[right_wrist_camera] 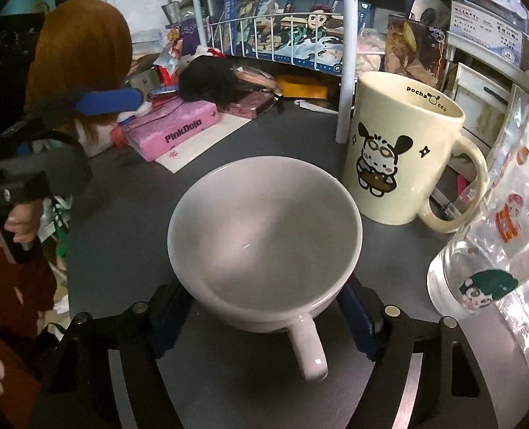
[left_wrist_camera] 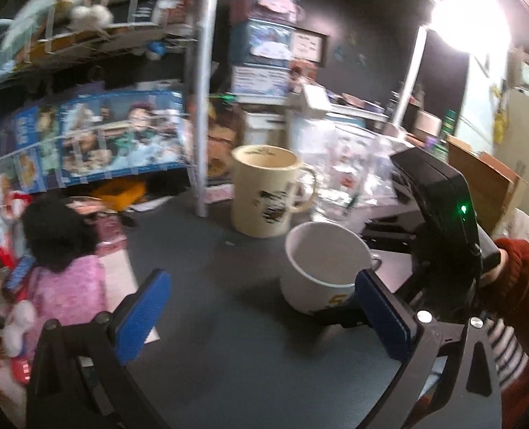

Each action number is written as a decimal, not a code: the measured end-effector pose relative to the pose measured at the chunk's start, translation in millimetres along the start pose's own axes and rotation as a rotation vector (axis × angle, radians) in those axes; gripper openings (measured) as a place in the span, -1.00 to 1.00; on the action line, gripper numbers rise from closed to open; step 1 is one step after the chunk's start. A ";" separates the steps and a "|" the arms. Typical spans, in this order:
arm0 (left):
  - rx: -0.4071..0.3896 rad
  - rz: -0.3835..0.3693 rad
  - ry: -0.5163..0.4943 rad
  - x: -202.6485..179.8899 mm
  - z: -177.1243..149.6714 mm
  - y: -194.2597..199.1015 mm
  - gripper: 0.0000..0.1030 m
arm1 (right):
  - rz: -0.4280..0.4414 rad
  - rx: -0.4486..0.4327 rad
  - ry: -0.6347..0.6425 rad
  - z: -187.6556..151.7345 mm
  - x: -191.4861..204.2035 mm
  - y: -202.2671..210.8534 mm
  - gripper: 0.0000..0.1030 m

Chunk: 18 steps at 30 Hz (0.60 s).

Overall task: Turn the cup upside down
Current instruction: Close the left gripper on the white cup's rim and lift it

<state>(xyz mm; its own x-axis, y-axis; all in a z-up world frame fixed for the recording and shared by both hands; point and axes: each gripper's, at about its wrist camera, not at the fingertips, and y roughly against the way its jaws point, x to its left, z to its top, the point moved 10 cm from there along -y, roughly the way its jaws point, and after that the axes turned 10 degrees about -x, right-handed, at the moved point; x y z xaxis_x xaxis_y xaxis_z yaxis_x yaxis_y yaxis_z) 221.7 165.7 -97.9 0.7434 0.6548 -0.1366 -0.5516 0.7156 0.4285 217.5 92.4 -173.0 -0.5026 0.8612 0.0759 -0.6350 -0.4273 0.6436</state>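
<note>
A dark grey desk (right_wrist_camera: 128, 214) is seen under everything, with a white wire rack (right_wrist_camera: 348, 53) full of picture boxes standing at its back. A tall cream mug (right_wrist_camera: 400, 150) with a cartoon dog on it is set upright just behind and to the right of the white cup (right_wrist_camera: 264, 236). A clear glass (right_wrist_camera: 475, 279) with stickers is placed near the cup on the right. A pink box (right_wrist_camera: 175, 128) and a black fluffy thing (right_wrist_camera: 207, 82) are left farther back on the left.

The white cup is found in the middle of the desk. Its open mouth is pointed up, so it is right way up. Its handle is pointed toward the right wrist camera.

The right gripper (right_wrist_camera: 264, 318) is closed around the lower part of the cup, with one of the jaws on each side of it.

The left gripper (left_wrist_camera: 264, 321) is held beside the cup. Its jaws are spread wide apart with nothing between them. The cup (left_wrist_camera: 325, 268) is seen just behind its right blue pad.
</note>
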 end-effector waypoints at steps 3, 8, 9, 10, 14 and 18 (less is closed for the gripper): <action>0.022 -0.123 -0.018 -25.7 -7.0 -3.9 0.98 | 0.008 0.007 0.003 -9.1 6.6 10.8 0.42; 0.074 -0.260 -0.072 -68.6 -21.2 -11.1 0.97 | 0.009 0.011 0.007 -29.3 21.4 34.0 0.42; 0.088 -0.268 -0.076 -74.3 -23.7 -13.9 0.97 | 0.010 0.012 0.009 -32.3 23.9 37.3 0.42; 0.106 -0.276 -0.078 -80.8 -27.1 -17.7 0.96 | 0.012 0.012 0.009 -36.2 26.3 41.6 0.42; 0.141 -0.351 -0.092 -109.1 -37.3 -25.7 0.80 | 0.009 0.003 0.005 -49.6 32.7 57.3 0.42; 0.171 -0.369 -0.109 -125.4 -44.3 -35.7 0.65 | 0.004 -0.015 -0.002 -57.8 33.4 69.0 0.43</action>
<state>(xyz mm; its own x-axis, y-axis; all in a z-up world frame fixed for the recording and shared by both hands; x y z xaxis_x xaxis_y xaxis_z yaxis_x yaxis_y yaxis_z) 131.4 68.8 -135.7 0.9199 0.3264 -0.2173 -0.1773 0.8405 0.5121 123.0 75.8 -170.1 -0.5039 0.8601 0.0799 -0.6420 -0.4348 0.6315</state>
